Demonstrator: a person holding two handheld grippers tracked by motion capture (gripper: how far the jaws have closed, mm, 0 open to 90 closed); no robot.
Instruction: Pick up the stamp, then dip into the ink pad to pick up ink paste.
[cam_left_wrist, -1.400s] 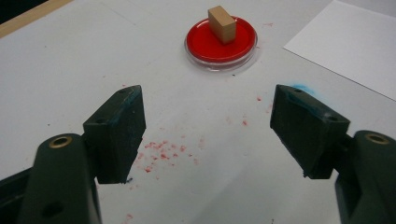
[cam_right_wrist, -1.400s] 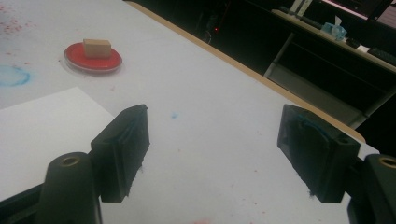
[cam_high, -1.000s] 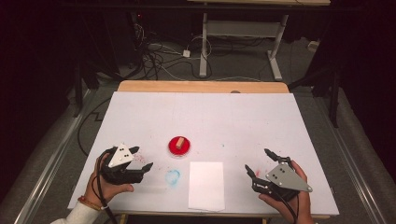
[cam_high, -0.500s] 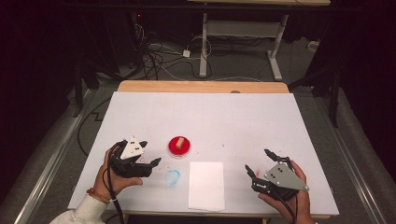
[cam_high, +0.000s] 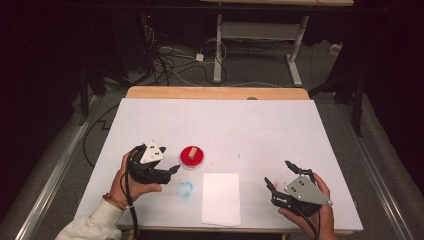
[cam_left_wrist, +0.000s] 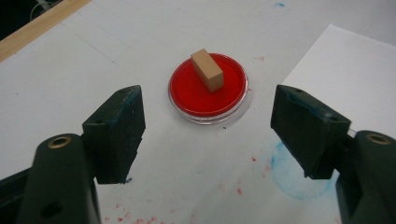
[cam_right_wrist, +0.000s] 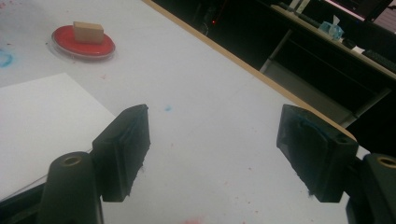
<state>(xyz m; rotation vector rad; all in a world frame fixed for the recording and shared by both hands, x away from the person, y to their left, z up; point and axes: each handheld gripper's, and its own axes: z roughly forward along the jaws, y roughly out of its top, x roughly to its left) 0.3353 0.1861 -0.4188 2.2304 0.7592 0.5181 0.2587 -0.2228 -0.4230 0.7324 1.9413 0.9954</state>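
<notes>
A small tan wooden block (cam_high: 190, 152) (cam_left_wrist: 208, 70) stands in a round red dish (cam_high: 192, 161) (cam_left_wrist: 196, 100) left of the table's middle. My left gripper (cam_high: 169, 164) (cam_left_wrist: 208, 126) is just left of the dish and points at it. Its jaws are open with bare table between them, and the block lies a short way beyond the pads. My right gripper (cam_high: 277, 171) (cam_right_wrist: 212, 149) rests at the front right, open over bare table. In the right gripper view the dish (cam_right_wrist: 100, 49) and block (cam_right_wrist: 88, 31) lie far off at the upper left.
A white sheet of paper (cam_high: 220, 198) (cam_left_wrist: 345, 79) (cam_right_wrist: 42, 116) lies at the front centre, right of a blue ink smudge (cam_high: 185, 189) (cam_left_wrist: 289, 172). Red specks dot the white table cover (cam_high: 250, 130). A wooden edge (cam_high: 215, 93) runs along the far side, with dark floor and cables beyond.
My left gripper has moved right and a little away from the front edge, up close to the red dish. Its jaws stay open. The right gripper has not moved.
</notes>
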